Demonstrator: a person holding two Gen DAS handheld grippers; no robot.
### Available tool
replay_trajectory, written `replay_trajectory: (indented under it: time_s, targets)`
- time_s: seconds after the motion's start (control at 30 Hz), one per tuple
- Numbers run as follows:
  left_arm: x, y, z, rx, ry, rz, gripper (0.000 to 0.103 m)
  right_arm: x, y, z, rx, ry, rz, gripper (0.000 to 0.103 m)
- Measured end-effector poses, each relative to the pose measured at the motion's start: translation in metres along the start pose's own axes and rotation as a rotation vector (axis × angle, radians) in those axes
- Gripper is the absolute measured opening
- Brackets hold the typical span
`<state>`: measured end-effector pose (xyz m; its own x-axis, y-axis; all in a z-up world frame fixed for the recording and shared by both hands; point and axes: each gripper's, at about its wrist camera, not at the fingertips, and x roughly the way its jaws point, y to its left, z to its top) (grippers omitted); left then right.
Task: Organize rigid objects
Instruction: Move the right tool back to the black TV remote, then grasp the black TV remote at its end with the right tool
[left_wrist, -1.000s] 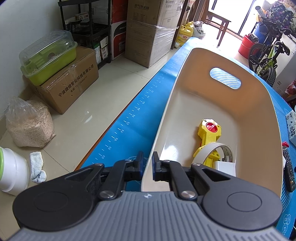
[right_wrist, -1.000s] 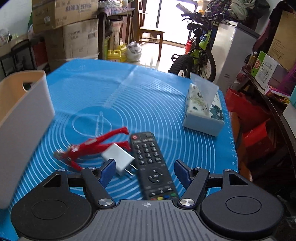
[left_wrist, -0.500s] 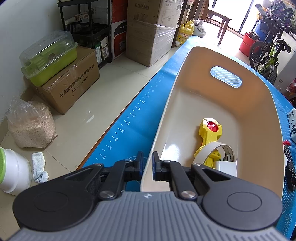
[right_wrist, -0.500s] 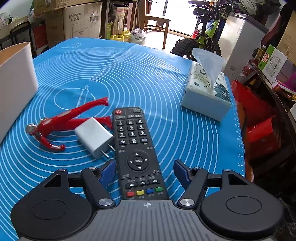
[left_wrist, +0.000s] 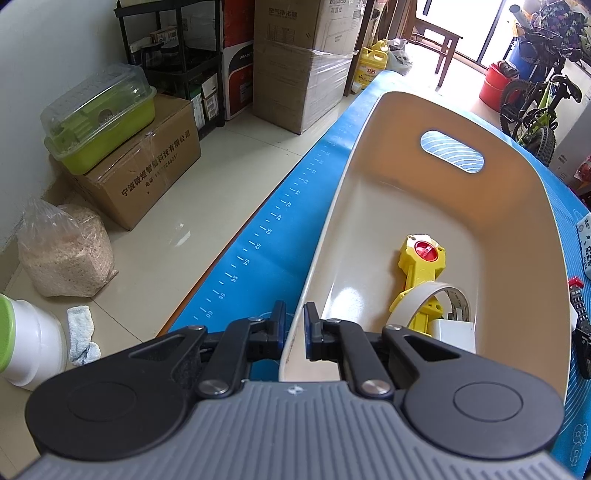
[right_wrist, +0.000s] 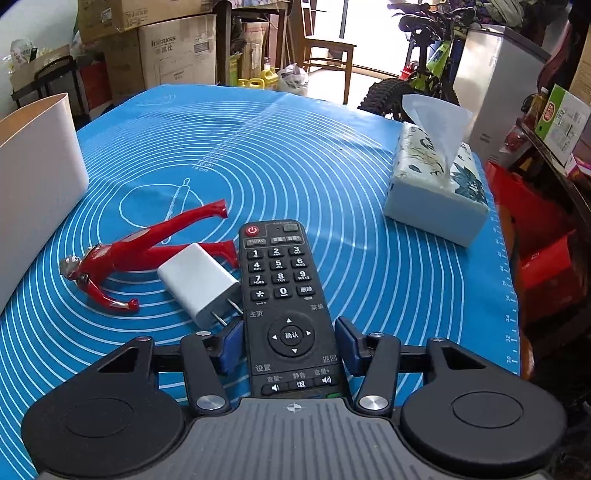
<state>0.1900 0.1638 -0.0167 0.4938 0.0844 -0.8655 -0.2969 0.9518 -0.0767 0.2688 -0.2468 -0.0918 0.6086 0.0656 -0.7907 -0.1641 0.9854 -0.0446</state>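
While the bin (left_wrist: 498, 206) is kept steady by the left gripper (left_wrist: 293, 325), whose jaws are clamped on the bin's near rim, the change is found at the right gripper (right_wrist: 290, 345). Compared with a second ago, it has been brought down and forward over the remote (right_wrist: 284, 295), which now fills the lower middle of the right wrist view. Its jaws have just been closing and now stand on either side of the remote's lower half, the blue pads just beside its edges; firm contact cannot be confirmed, so the remote is judged not yet gripped and is seen lying flat on the surface (right_wrist: 332, 166).

Just left of the remote lies the charger (right_wrist: 197, 282), its prongs near the left pad, and further left the red figure (right_wrist: 140, 254). The tissue box (right_wrist: 436, 192) stands well apart to the remote's right. Inside the bin, a yellow toy (left_wrist: 419, 266), a tape roll (left_wrist: 432, 301) and a white block (left_wrist: 454, 330) are already stowed.

A pickup of the remote is judged imminent; the charger's prongs might be caught as the jaws close.
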Motion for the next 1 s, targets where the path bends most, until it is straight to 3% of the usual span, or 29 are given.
replay_trajectory:
  time_s: [0.27,1.0]
  targets:
    - [-0.001,0.000,0.000,-0.005,0.000,-0.003,0.012,-0.005,0.002,-0.004,0.020,0.003,-0.009,0.055]
    - [-0.001,0.001,0.001,-0.006,0.001,-0.003,0.012,-0.054,0.005,-0.008,0.126,-0.125,-0.016,0.054]
